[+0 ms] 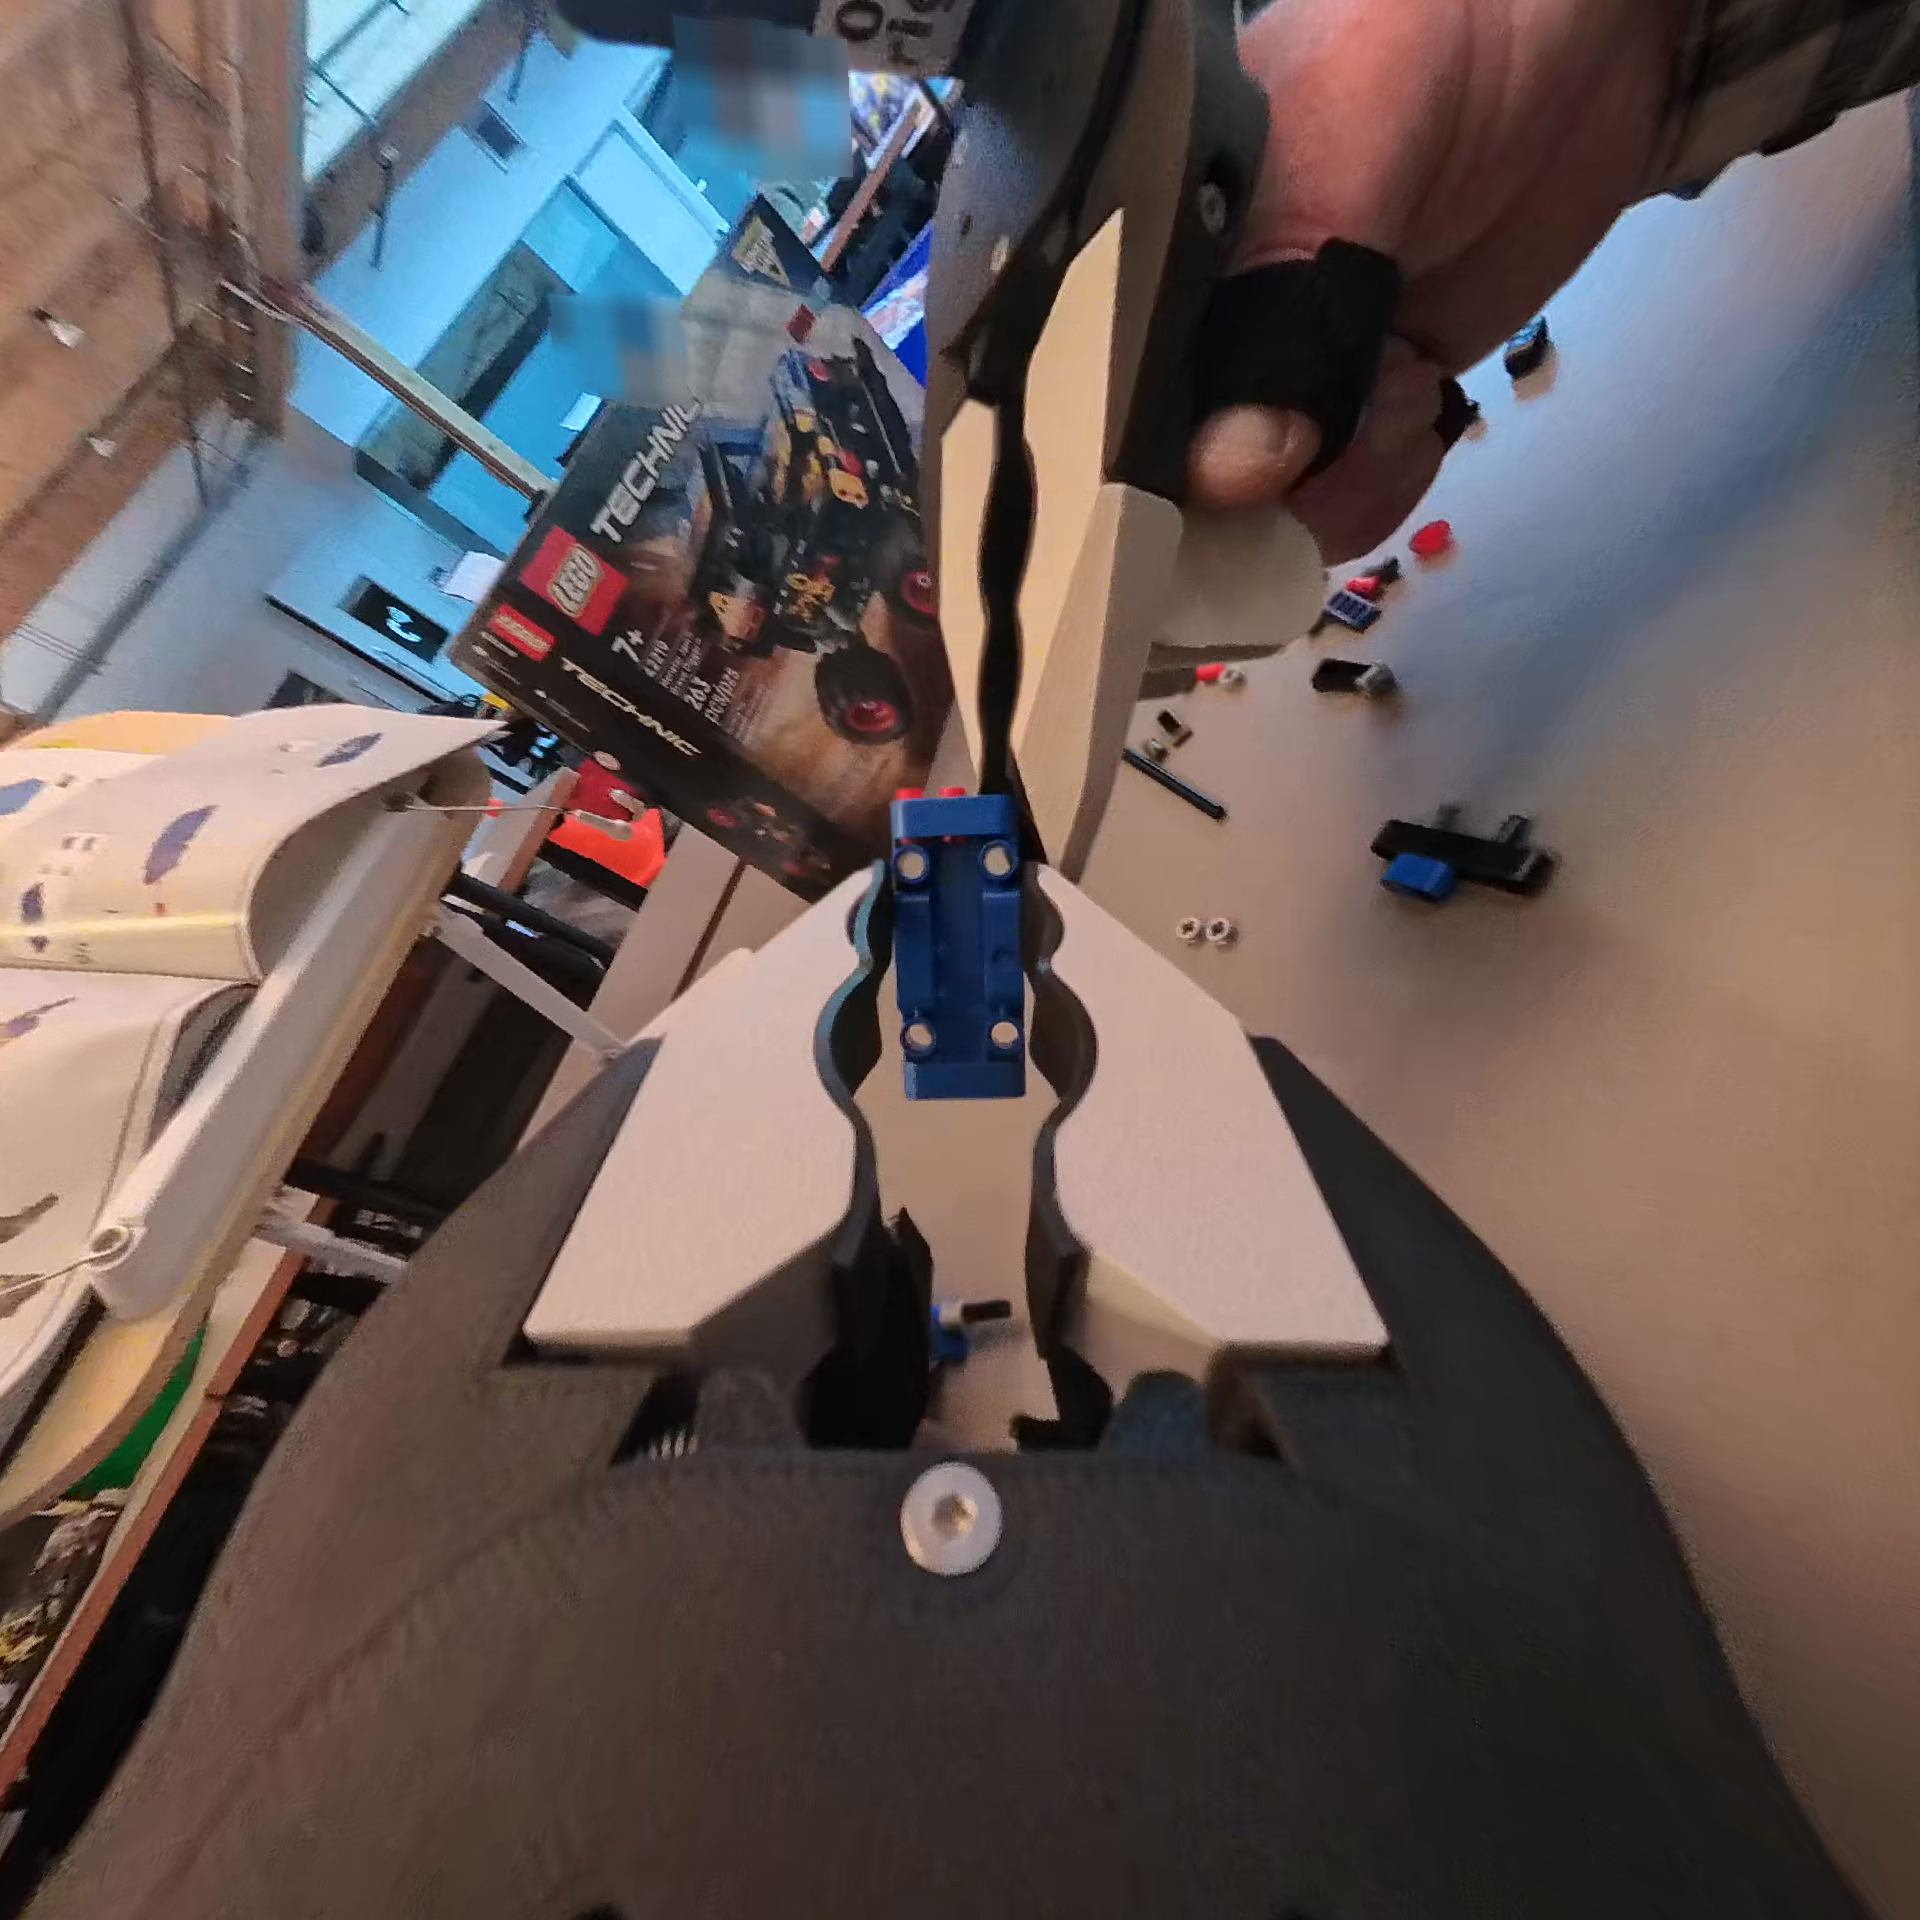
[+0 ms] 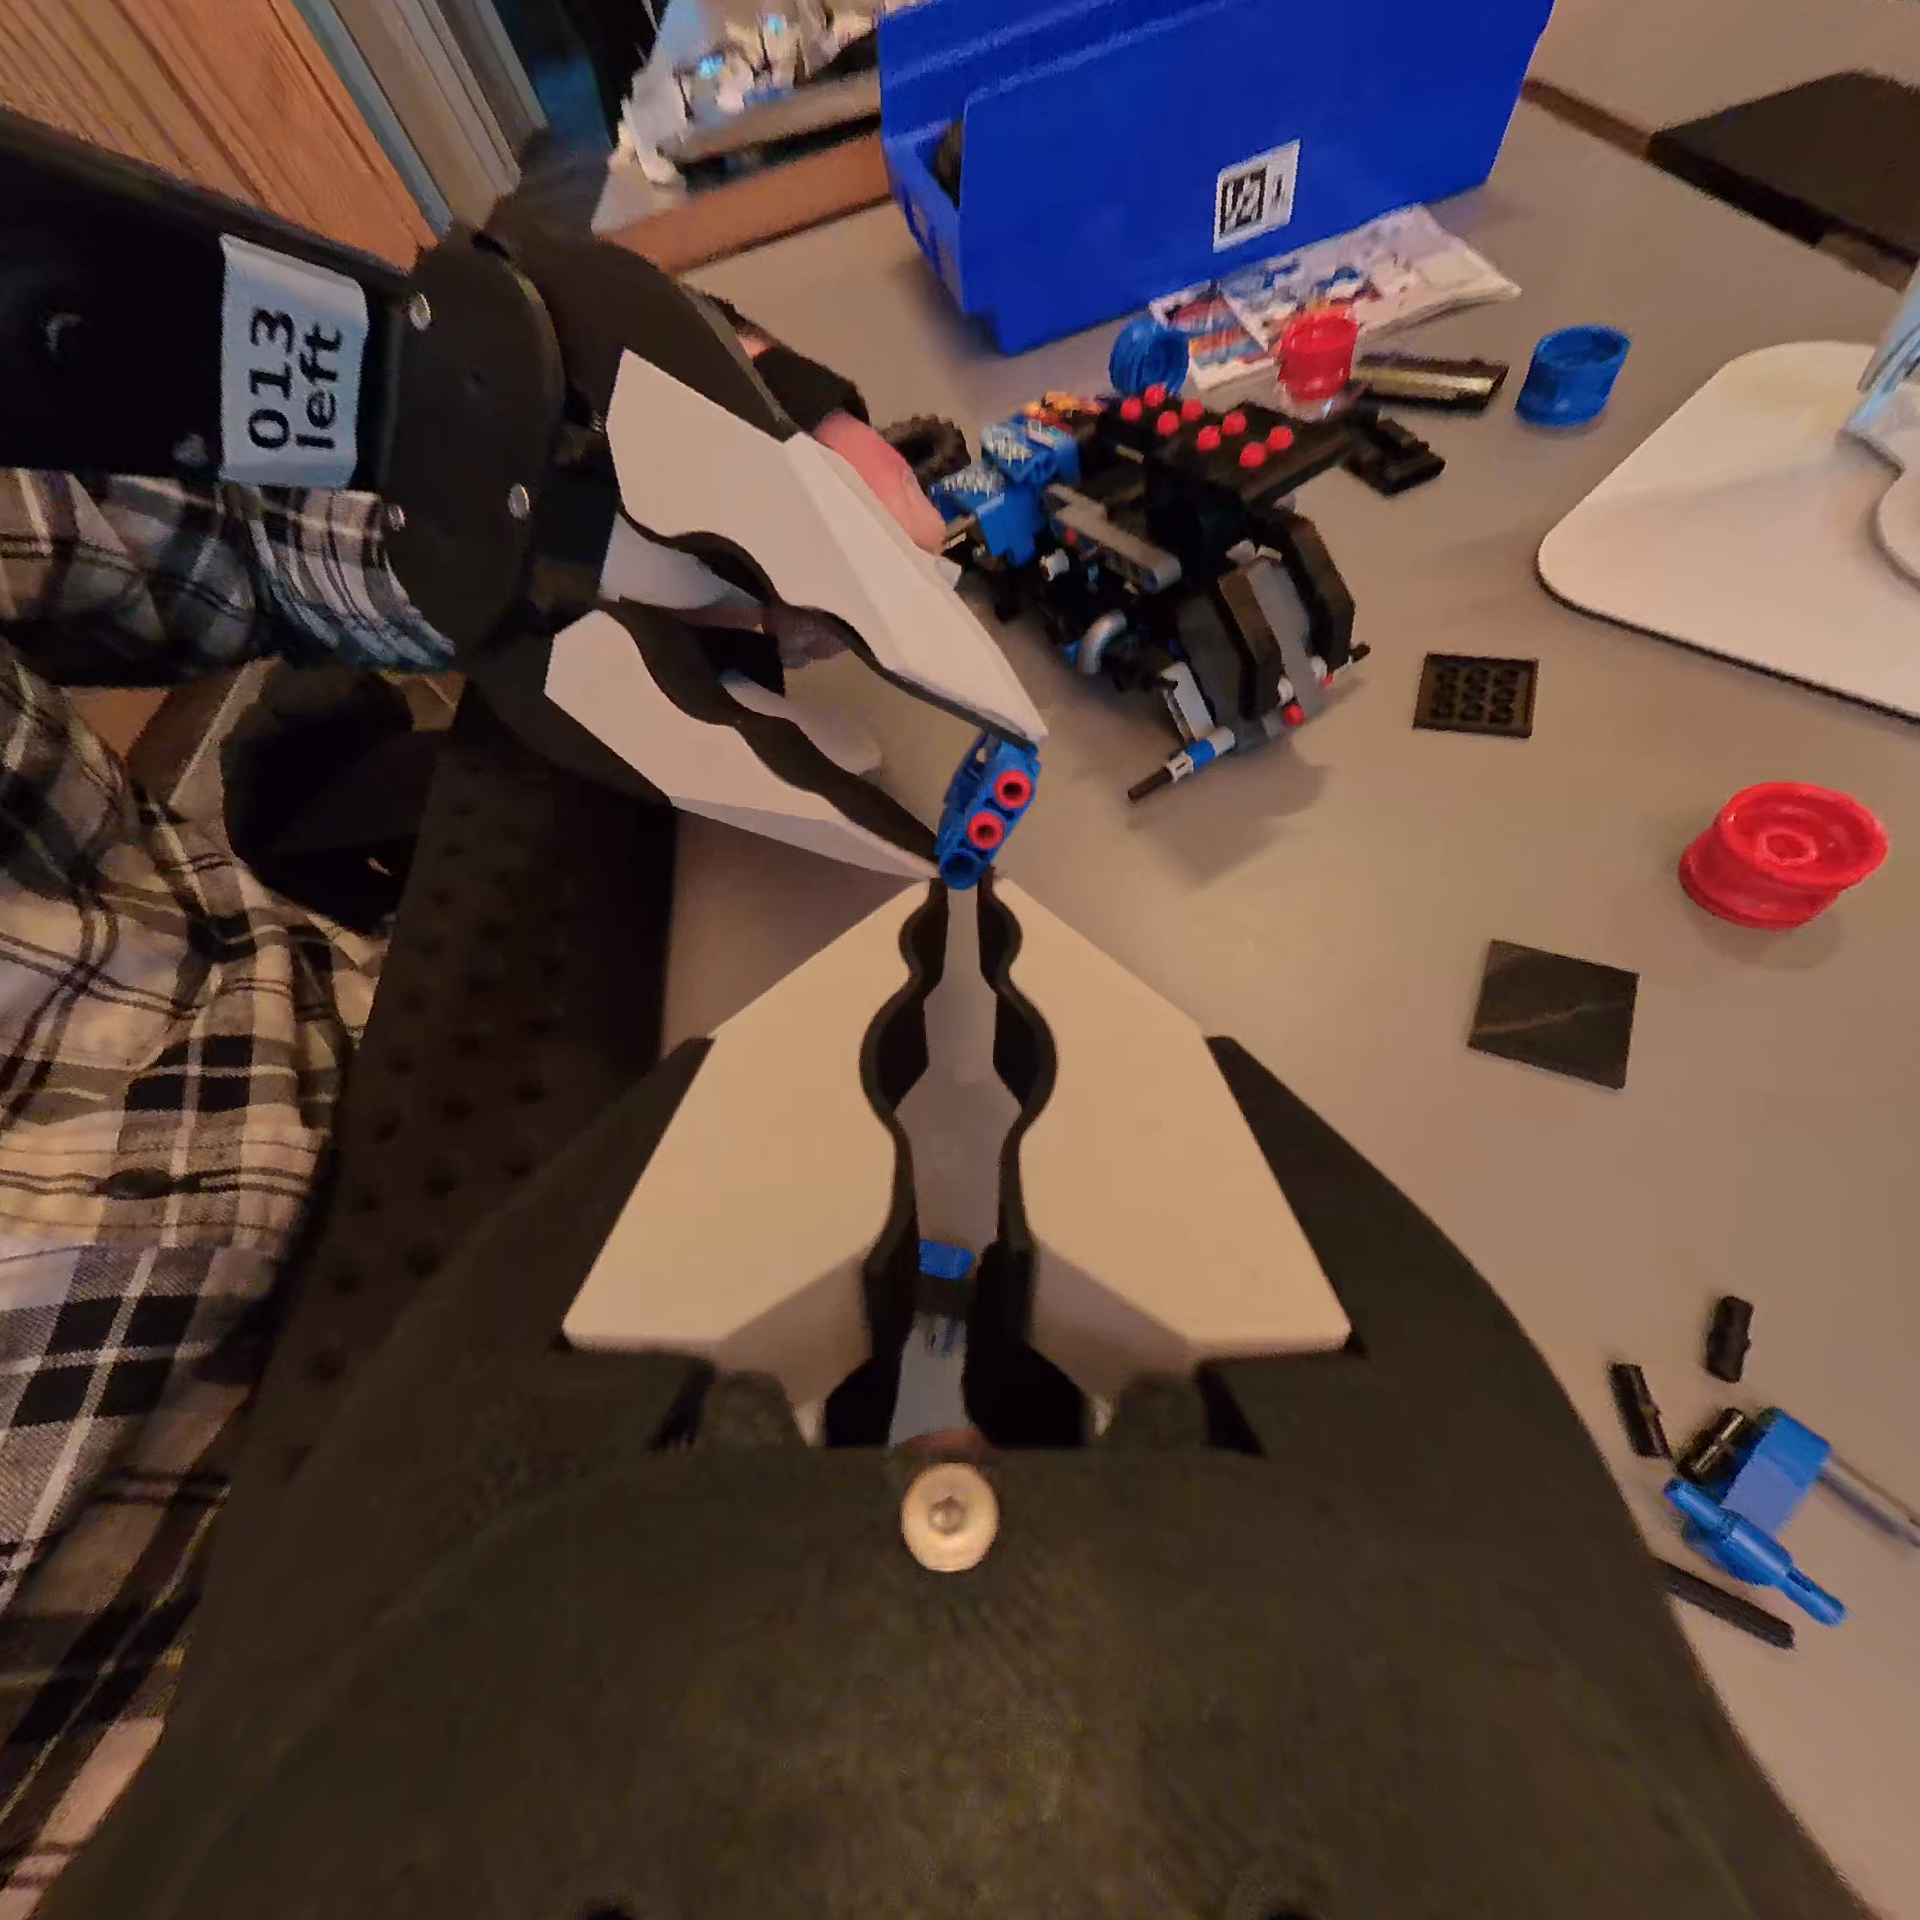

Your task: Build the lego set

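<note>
Left tool (image 1: 956, 914) clamping ridged blue brick (image 1: 958, 956) (red pegs), right tool (image 2: 964, 883) narrow, wavy-edged, tips at brick

1. Set box (image 1: 727, 623), standing at the table's far edge: red logo square, white lettering, numerals.
2. Left gripper (image 2: 982, 805), black body: white label (image 2: 291, 379), dark print.
3. Blue bin (image 2: 1091, 156): white sticker (image 2: 1255, 195) with a black square code.
4. Leaflets (image 2: 1351, 275) beside the bin: colour print too small to read.
5. Right gripper (image 1: 1003, 790): white label (image 1: 894, 26), cut off at the top edge.
</note>
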`<state>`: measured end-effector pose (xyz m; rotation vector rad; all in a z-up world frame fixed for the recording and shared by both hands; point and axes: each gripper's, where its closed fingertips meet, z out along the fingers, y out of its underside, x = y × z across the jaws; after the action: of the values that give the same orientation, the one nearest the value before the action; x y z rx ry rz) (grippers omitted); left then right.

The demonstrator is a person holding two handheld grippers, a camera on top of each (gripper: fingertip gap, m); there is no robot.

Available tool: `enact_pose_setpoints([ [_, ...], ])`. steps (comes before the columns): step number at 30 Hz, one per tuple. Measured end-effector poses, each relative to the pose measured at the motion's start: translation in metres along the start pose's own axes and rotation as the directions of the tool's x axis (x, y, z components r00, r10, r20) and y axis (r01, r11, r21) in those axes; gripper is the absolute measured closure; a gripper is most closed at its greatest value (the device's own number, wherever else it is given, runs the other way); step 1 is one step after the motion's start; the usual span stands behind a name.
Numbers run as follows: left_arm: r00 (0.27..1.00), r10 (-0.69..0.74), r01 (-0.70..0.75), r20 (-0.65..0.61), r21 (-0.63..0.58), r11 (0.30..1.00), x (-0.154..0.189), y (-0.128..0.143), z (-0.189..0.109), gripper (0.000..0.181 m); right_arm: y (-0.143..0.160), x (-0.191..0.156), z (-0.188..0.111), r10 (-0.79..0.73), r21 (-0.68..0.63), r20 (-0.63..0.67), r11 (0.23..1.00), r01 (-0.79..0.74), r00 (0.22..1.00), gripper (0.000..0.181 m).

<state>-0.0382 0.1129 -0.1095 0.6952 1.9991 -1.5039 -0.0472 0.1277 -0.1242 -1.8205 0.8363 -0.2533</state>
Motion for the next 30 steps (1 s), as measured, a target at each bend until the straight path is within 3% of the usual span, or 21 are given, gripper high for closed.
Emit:
enact_pose_setpoints([
  [11,0.978,0.145,-0.148,0.148,0.016,0.989,-0.022,-0.015,0.003,0.159,-0.026,0.011,-0.016,0.138,0.218,0.025,0.966,-0.141,0.990,0.164],
  [19,0.959,0.204,-0.212,0.199,0.020,0.977,-0.027,-0.023,0.006,0.159,-0.034,0.008,-0.021,0.183,0.271,0.105,0.940,-0.206,0.977,0.157],
  [24,0.951,0.212,-0.221,0.226,0.015,0.975,-0.031,-0.024,0.006,0.159,-0.039,0.006,-0.022,0.168,0.303,0.090,0.934,-0.188,0.982,0.165],
  [30,0.952,0.189,-0.200,0.242,0.020,0.980,-0.034,-0.026,0.005,0.159,-0.043,0.006,-0.025,0.171,0.333,0.111,0.922,-0.199,0.979,0.154],
])
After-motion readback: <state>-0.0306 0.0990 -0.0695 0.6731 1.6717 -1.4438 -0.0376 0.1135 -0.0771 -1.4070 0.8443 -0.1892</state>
